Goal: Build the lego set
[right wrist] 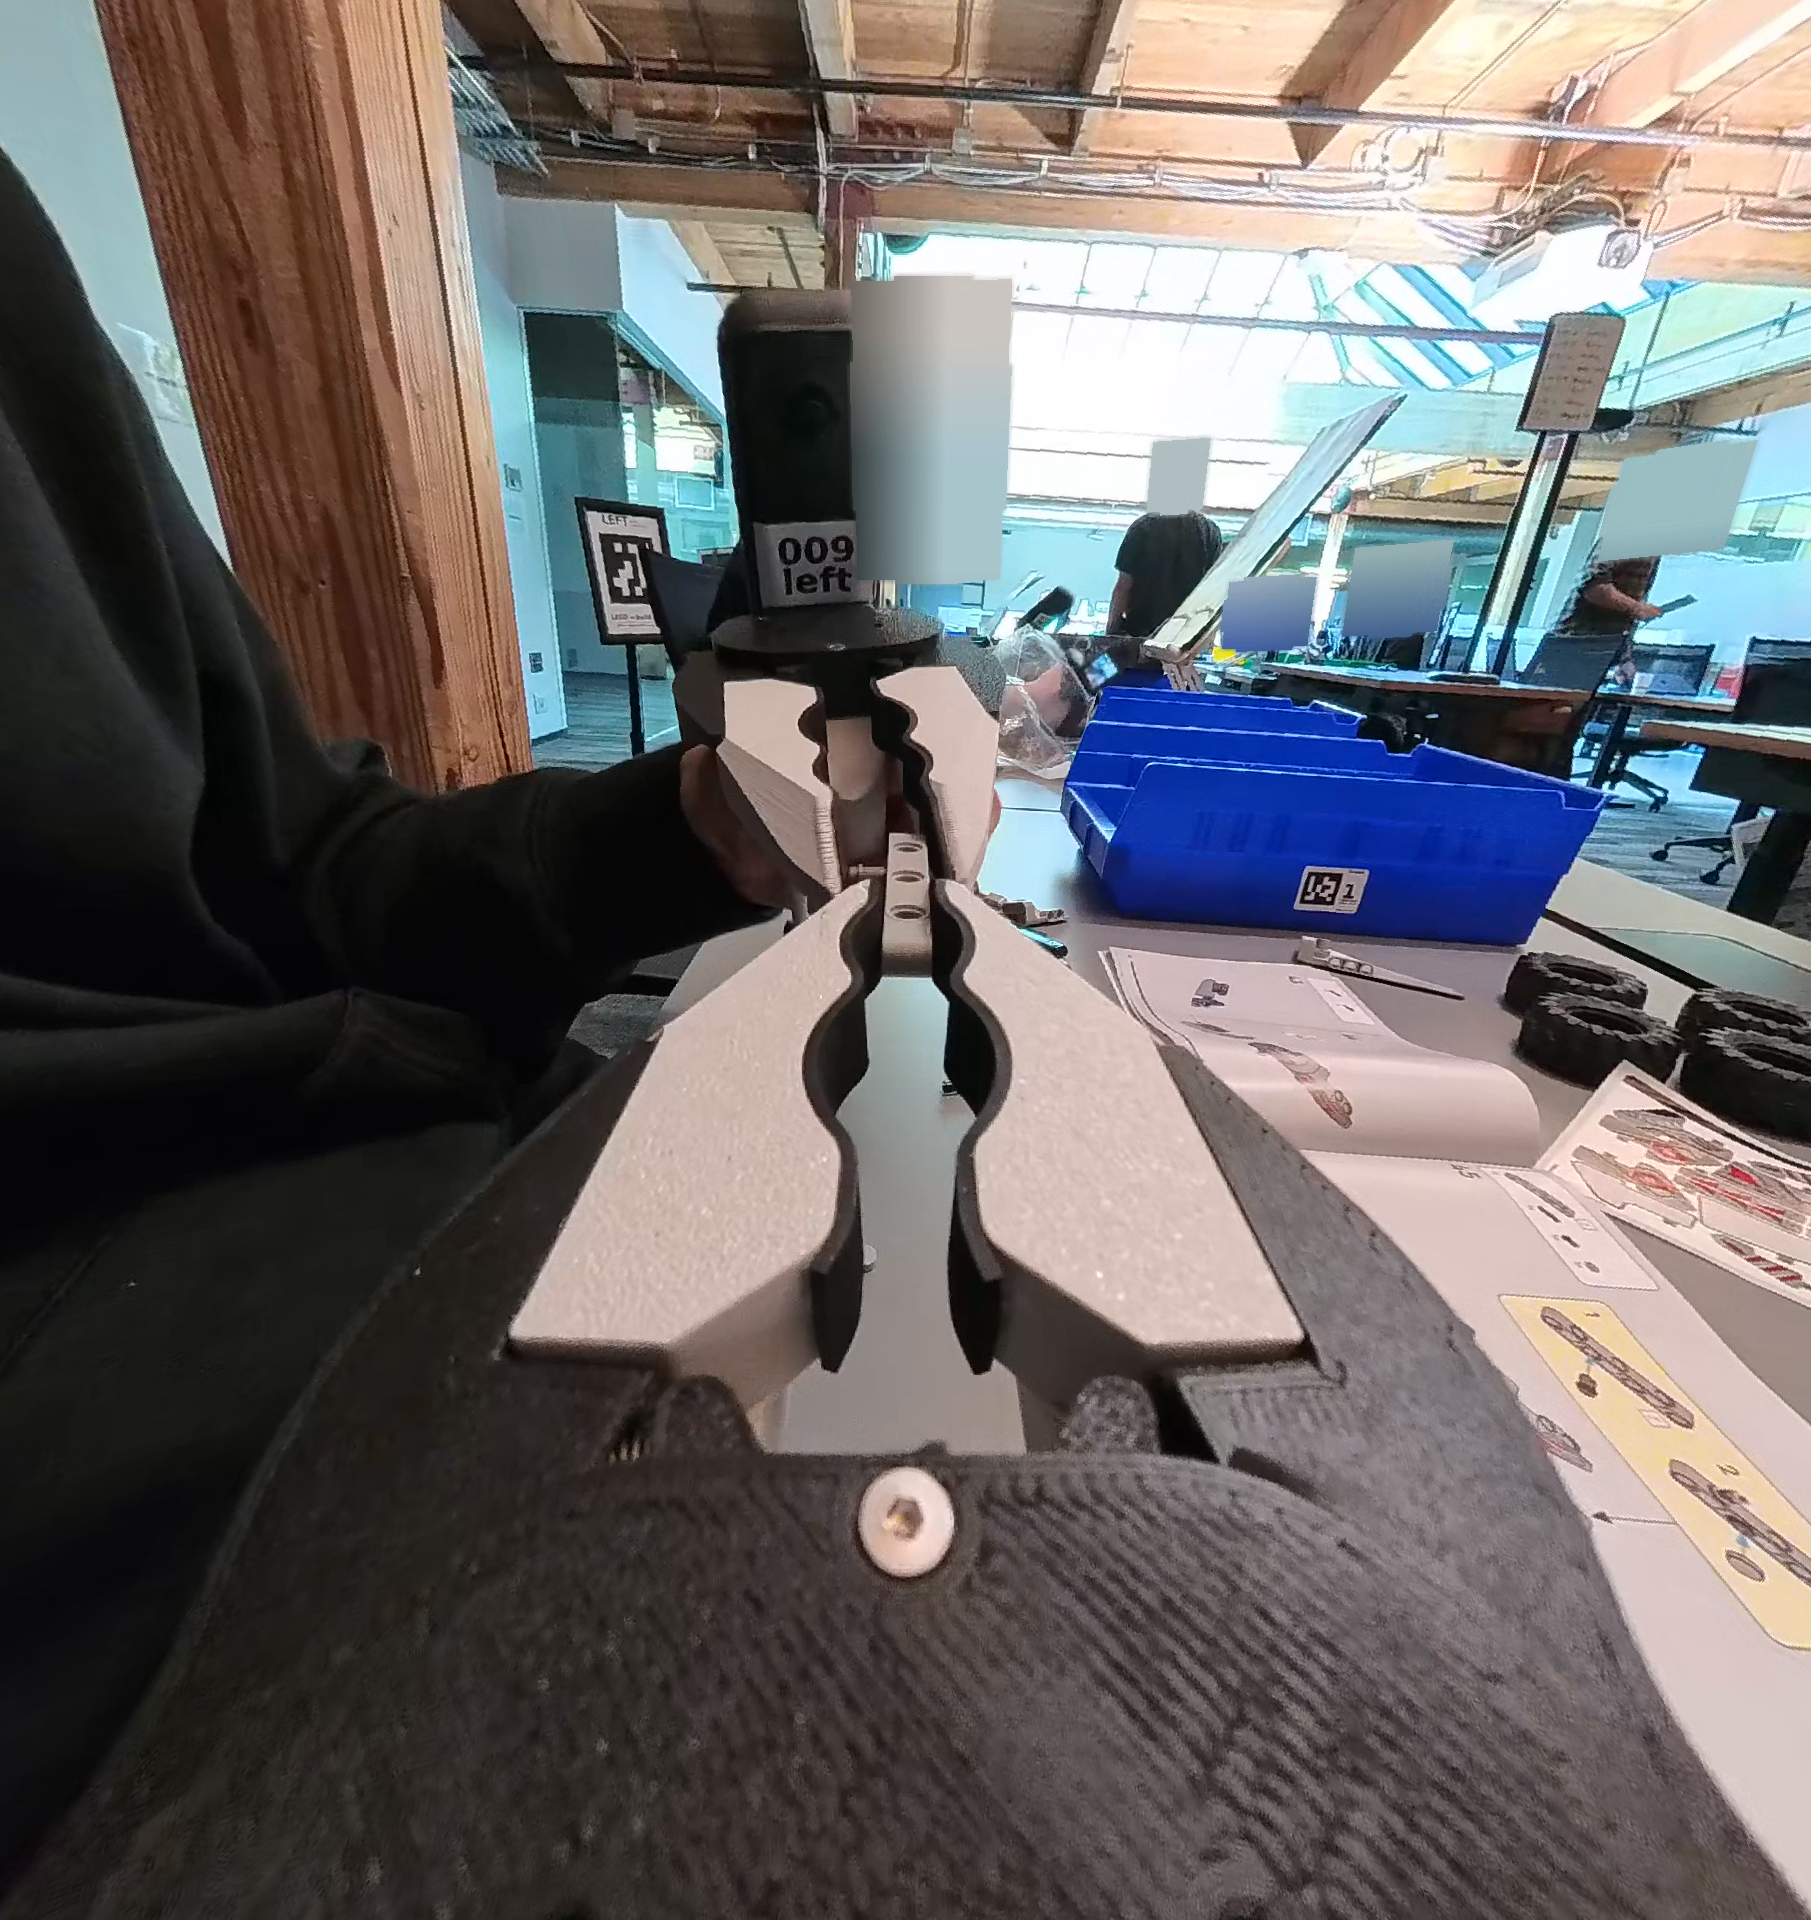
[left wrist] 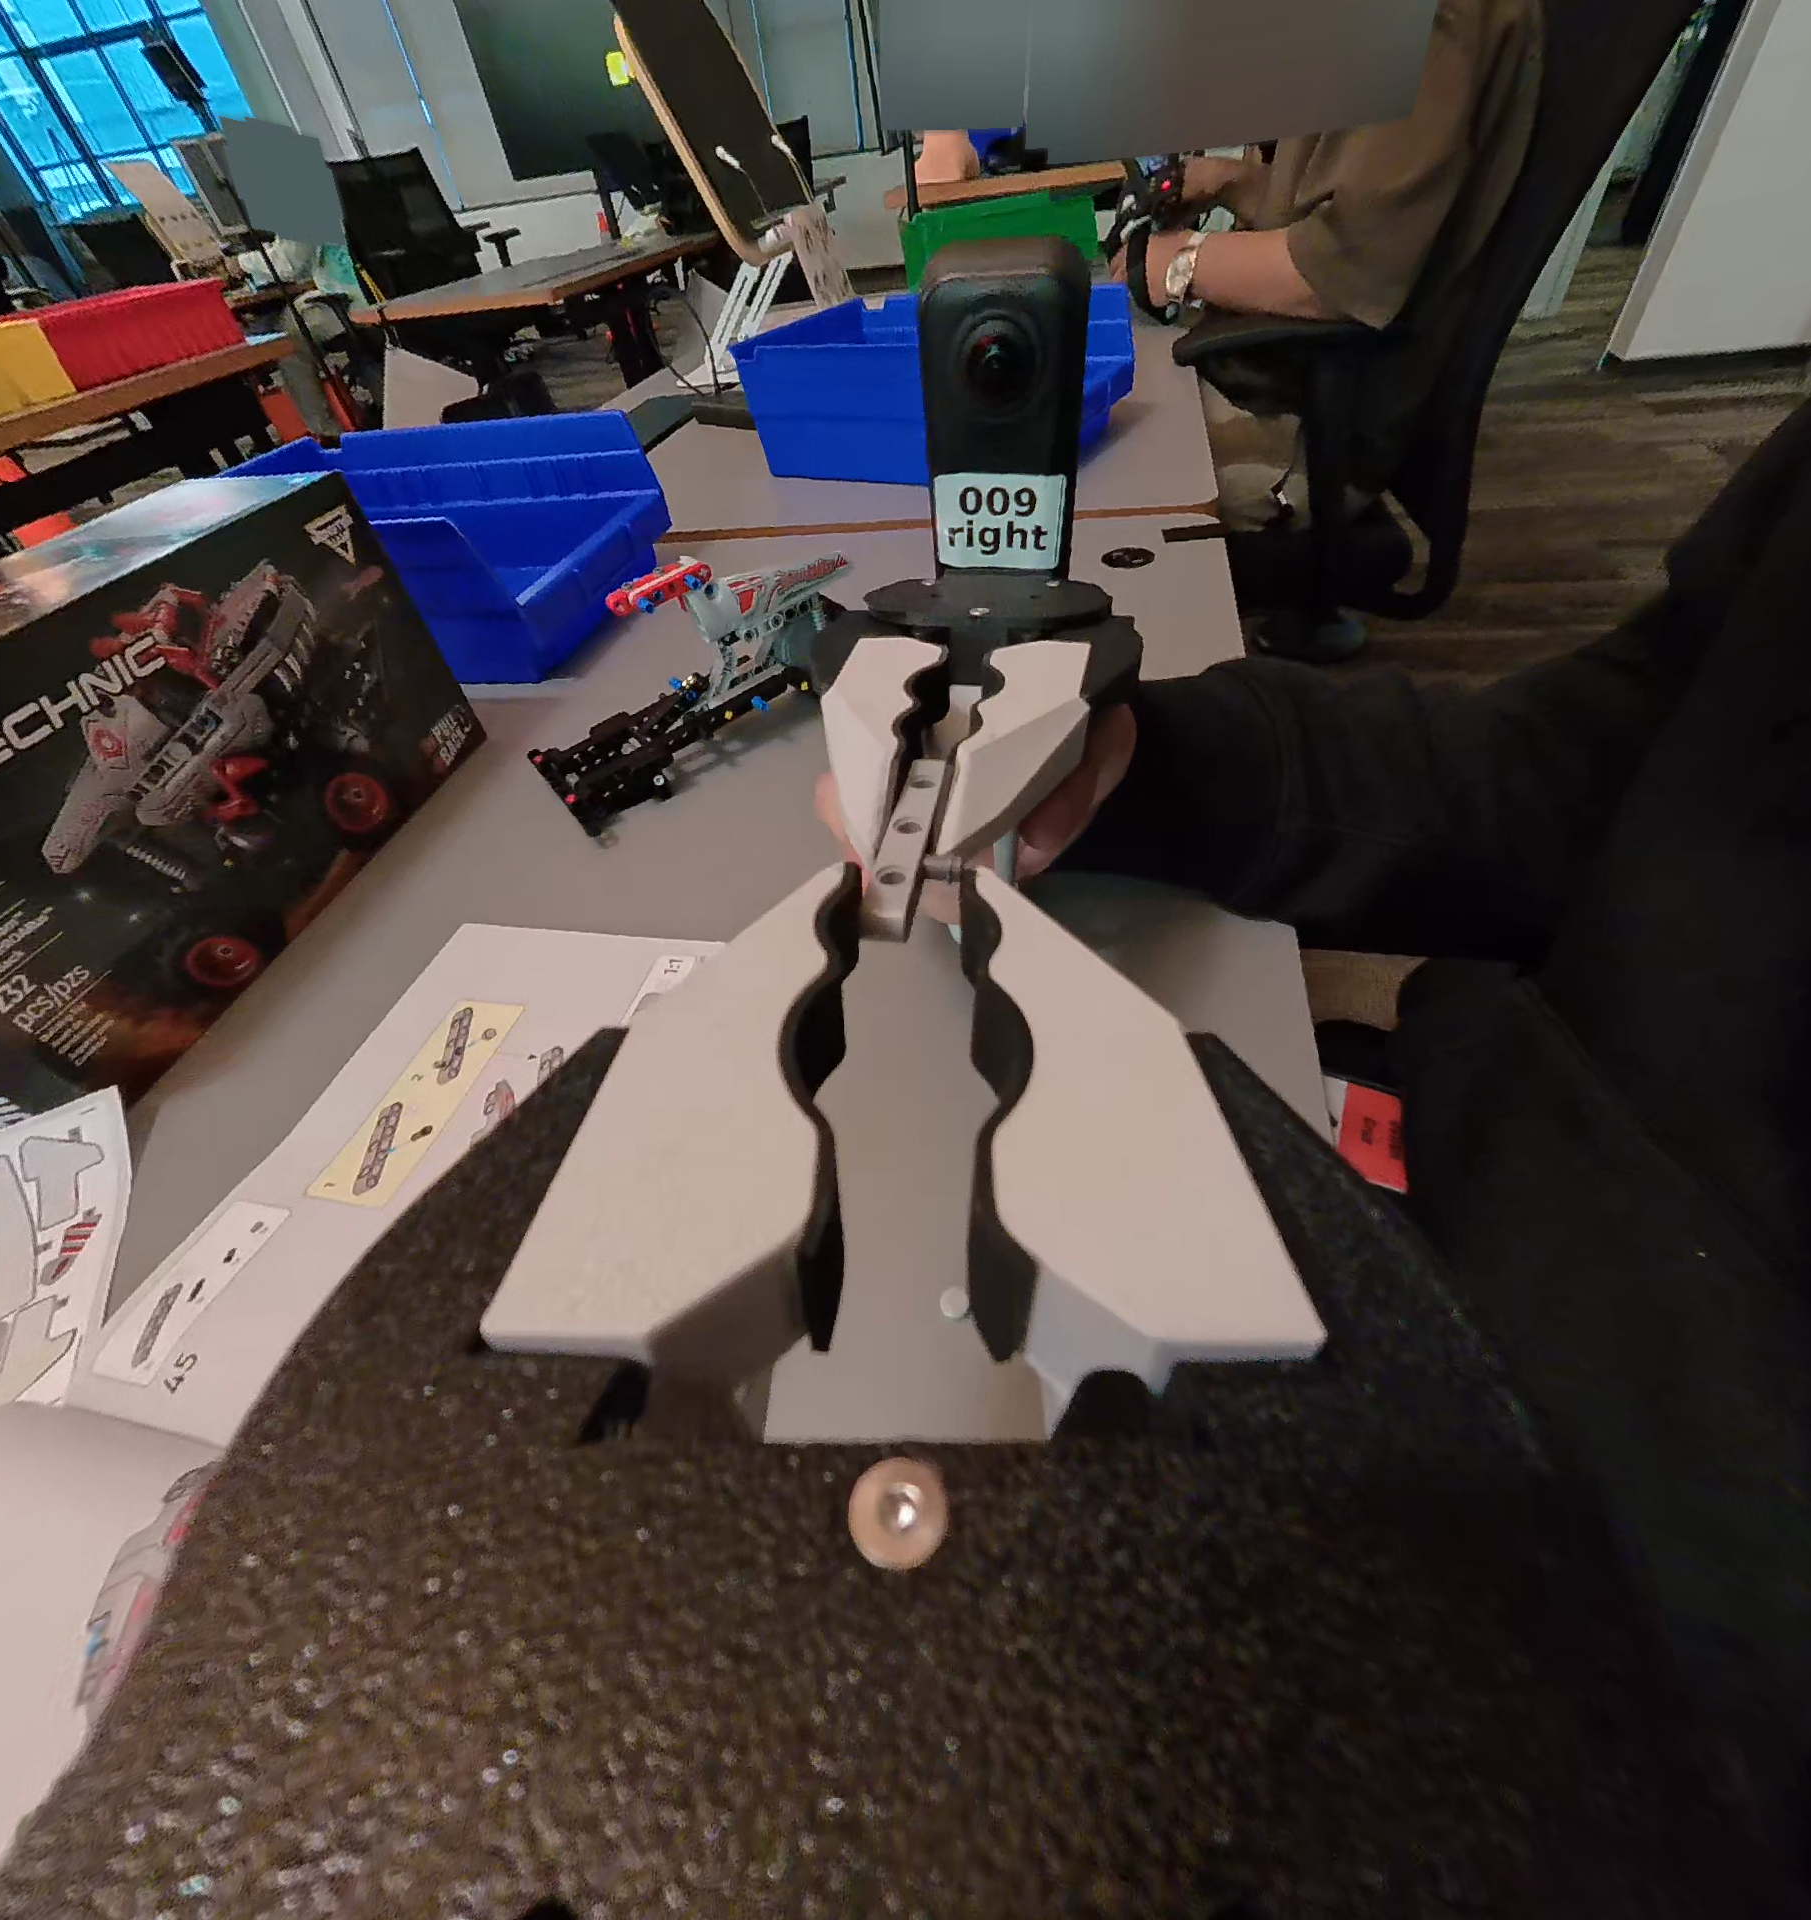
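Right gripper [right wrist: 906, 914] clamped on grey beam [right wrist: 905, 904], holes facing up. Left gripper [right wrist: 880, 831] opposite, meeting same beam, small pin [right wrist: 866, 869] at its tip. Blue bin [right wrist: 1327, 831] behind. Manual [right wrist: 1327, 1049] open on table [right wrist: 1711, 966]; four tyres [right wrist: 1690, 1049] beside sticker sheet [right wrist: 1732, 1184].

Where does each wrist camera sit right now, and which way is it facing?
Left wrist view: on the left claw, facing the right claw, the set box and blue bins; own fingers and the right sleeve show.
Right wrist view: on the right claw, facing the left claw, tyres and manual; own fingers and the left sleeve show.
Shared: the claws face each other, both shut on one grey beam.
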The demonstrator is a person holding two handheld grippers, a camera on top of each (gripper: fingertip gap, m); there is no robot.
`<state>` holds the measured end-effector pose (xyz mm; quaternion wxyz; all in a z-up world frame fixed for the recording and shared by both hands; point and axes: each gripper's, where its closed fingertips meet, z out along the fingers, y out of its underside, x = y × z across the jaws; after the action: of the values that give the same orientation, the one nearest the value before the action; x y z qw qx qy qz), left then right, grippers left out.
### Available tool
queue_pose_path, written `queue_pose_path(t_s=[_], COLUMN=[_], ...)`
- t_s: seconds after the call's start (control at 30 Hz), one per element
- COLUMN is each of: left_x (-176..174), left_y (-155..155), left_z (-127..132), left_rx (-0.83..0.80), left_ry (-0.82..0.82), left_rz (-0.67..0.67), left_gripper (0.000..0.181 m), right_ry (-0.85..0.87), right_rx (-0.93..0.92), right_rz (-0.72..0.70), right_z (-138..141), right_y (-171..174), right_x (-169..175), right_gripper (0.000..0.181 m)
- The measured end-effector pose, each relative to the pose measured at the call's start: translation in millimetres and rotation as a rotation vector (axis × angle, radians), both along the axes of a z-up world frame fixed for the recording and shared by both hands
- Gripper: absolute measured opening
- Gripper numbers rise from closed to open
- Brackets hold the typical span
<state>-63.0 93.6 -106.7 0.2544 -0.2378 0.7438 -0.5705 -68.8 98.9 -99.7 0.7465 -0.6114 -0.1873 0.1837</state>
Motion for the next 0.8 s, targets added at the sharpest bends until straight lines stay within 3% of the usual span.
queue_pose_path(t_s=[0.8], left_x=[2.9], left_y=[-0.1], left_z=[0.8], left_rx=[0.001], left_ry=[-0.038], left_rz=[0.012], left_gripper=[0.016], right_ry=[-0.031], right_rx=[0.035], right_rz=[-0.029], right_z=[0.4], right_y=[0.0], right_x=[2.7], right_gripper=[0.006])
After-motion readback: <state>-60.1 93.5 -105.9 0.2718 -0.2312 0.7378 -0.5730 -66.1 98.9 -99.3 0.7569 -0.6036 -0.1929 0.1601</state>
